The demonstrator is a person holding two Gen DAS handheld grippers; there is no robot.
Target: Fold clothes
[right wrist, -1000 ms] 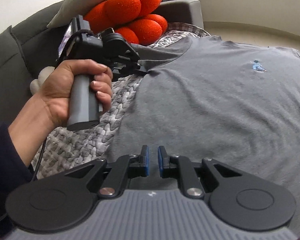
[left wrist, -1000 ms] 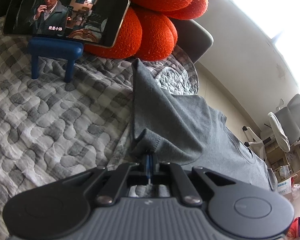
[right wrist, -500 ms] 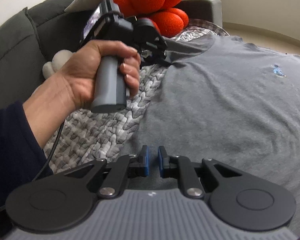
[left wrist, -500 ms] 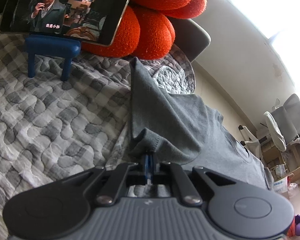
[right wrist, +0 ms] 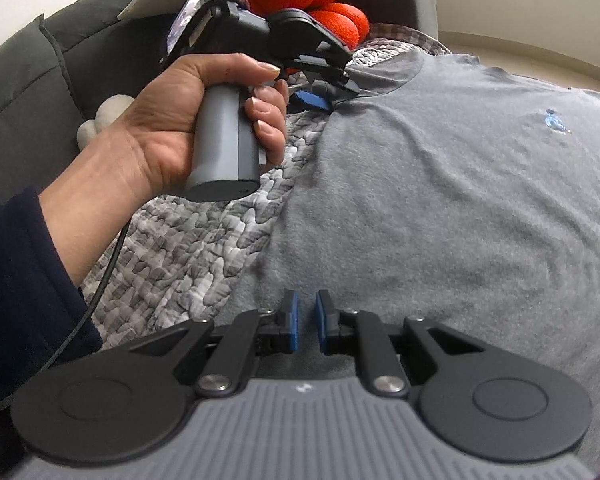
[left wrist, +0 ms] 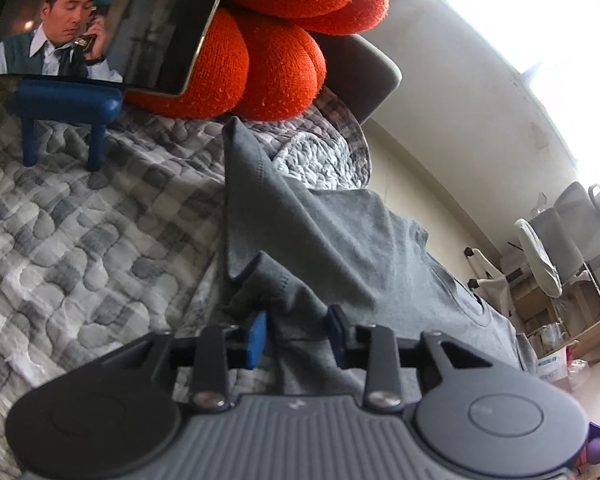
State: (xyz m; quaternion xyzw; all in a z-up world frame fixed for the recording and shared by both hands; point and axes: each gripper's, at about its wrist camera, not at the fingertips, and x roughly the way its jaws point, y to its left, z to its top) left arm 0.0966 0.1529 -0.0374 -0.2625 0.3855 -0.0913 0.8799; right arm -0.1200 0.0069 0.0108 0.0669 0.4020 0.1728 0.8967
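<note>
Grey T-shirt (right wrist: 440,200) spread flat on quilted sofa cover (left wrist: 80,232), sleeve end near sofa's back edge.
Soft, light, limp knit; drapes, bunches. Judged best pinched at hem or sleeve edge.
Left gripper (left wrist: 296,336) fingers wide, rumpled sleeve between, unclamped.
Right gripper (right wrist: 307,322) fingers narrow gap, holding nothing, over shirt's side edge.

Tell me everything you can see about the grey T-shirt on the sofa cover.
The grey cotton-looking T-shirt lies spread front-up on the grey-and-white quilted sofa cover, mostly flat with soft wrinkles. It has a small light blue chest emblem and stitched hems. One sleeve is folded inward over the body, its edge bunched between the fingers of the open left gripper. The right gripper is over the lower part, slightly open.
</note>
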